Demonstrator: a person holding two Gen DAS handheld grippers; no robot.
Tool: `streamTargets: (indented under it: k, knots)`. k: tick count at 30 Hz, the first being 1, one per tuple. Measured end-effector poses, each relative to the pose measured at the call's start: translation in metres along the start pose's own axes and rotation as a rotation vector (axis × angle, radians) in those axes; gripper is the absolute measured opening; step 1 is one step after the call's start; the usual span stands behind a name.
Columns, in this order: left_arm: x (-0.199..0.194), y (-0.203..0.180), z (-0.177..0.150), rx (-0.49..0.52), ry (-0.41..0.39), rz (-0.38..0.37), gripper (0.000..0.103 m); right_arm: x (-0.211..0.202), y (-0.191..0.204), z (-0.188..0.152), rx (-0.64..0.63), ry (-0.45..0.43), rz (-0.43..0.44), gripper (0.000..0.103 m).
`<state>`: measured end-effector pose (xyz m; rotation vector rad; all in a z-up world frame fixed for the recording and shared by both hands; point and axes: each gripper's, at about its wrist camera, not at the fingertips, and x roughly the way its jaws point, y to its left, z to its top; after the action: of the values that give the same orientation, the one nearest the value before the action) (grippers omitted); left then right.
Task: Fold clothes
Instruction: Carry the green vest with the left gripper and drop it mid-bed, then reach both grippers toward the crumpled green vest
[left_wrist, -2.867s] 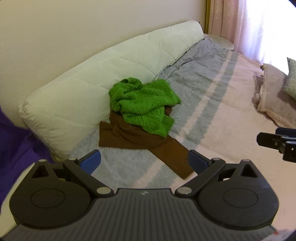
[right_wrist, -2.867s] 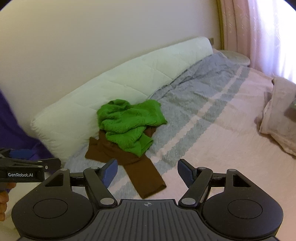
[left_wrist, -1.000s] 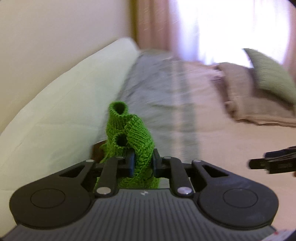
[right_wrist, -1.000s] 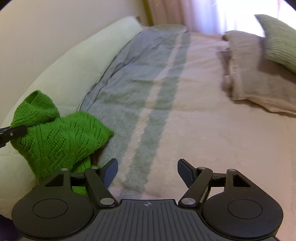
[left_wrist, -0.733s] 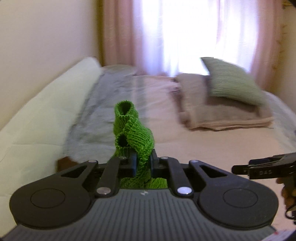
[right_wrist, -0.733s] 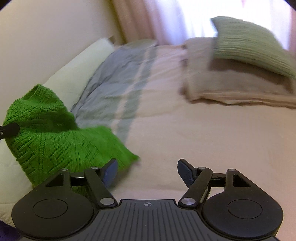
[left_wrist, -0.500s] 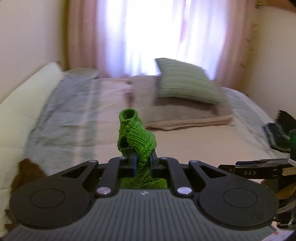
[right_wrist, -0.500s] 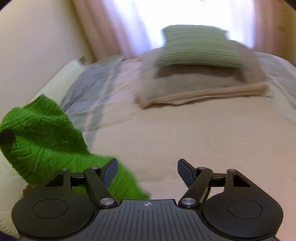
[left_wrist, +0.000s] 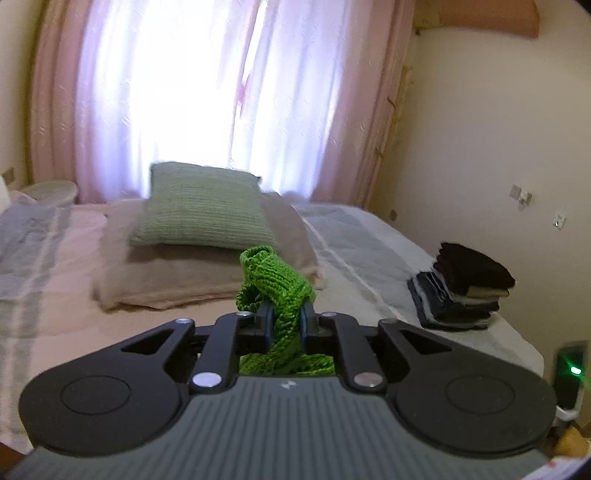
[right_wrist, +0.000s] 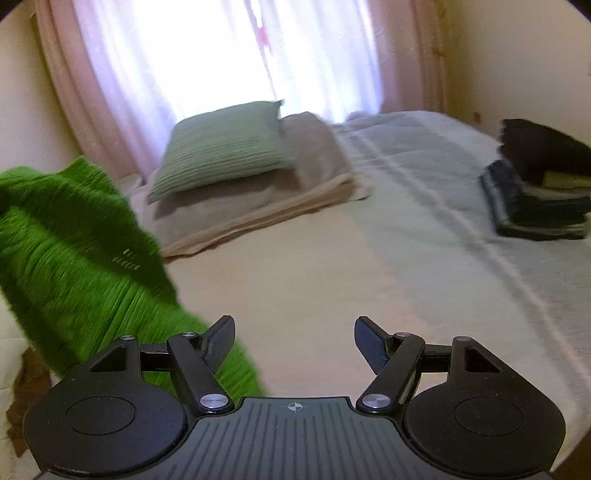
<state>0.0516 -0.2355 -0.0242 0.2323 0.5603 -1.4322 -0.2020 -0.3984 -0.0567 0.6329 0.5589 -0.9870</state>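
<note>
My left gripper (left_wrist: 286, 321) is shut on a fold of the green knit sweater (left_wrist: 275, 284), which bunches up above the fingers and hangs below them. In the right wrist view the same green sweater (right_wrist: 74, 266) hangs blurred at the left, lifted above the bed. The right gripper (right_wrist: 294, 341) is open over the pink bedspread with nothing between its fingers. A bit of the brown garment (right_wrist: 26, 391) shows at the lower left edge.
A green pillow (left_wrist: 203, 210) lies on a folded beige blanket (left_wrist: 177, 280) near the curtained window. A stack of folded dark clothes (left_wrist: 465, 286) sits at the bed's right side; the same stack (right_wrist: 543, 181) shows in the right view. Striped bedspread (right_wrist: 424, 221) stretches between.
The left gripper took hold of the green sweater, lifted it off the brown garment and swung it right across the bed. The right gripper swung right too, staying open.
</note>
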Motion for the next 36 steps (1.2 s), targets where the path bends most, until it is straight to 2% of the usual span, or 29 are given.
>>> streamTargets:
  k: [1, 3, 5, 7, 9, 12, 18, 26, 36]
  knots:
    - [0.017, -0.010, 0.000, 0.006, 0.037, 0.018, 0.025, -0.006, -0.010, -0.001, 0.006, 0.006, -0.001, 0.069]
    - [0.047, -0.027, -0.012, 0.059, 0.127, 0.101, 0.027, -0.015, -0.022, -0.004, 0.013, 0.020, 0.004, 0.069]
    - [0.058, -0.039, -0.030, 0.102, 0.202, 0.147, 0.032, -0.024, -0.029, -0.011, 0.014, 0.034, 0.006, 0.069]
    - [0.063, -0.044, -0.050, 0.120, 0.291, 0.140, 0.042, -0.034, -0.034, -0.022, 0.019, 0.052, 0.001, 0.069]
    - [0.068, -0.051, -0.070, 0.140, 0.381, 0.151, 0.043, -0.034, -0.036, -0.031, 0.035, 0.075, -0.003, 0.069]
    - [0.060, -0.055, -0.093, 0.161, 0.450, 0.147, 0.048, -0.042, -0.039, -0.049, 0.065, 0.115, -0.009, 0.069]
    - [0.021, -0.058, -0.115, 0.212, 0.488, 0.113, 0.061, -0.051, -0.028, -0.069, 0.079, 0.152, -0.056, 0.069]
    - [-0.017, -0.040, -0.127, 0.253, 0.492, 0.062, 0.064, -0.077, 0.006, -0.099, 0.143, 0.155, -0.113, 0.069]
    - [-0.052, -0.015, -0.139, 0.272, 0.482, 0.003, 0.065, -0.099, 0.047, -0.128, 0.153, 0.145, -0.160, 0.069]
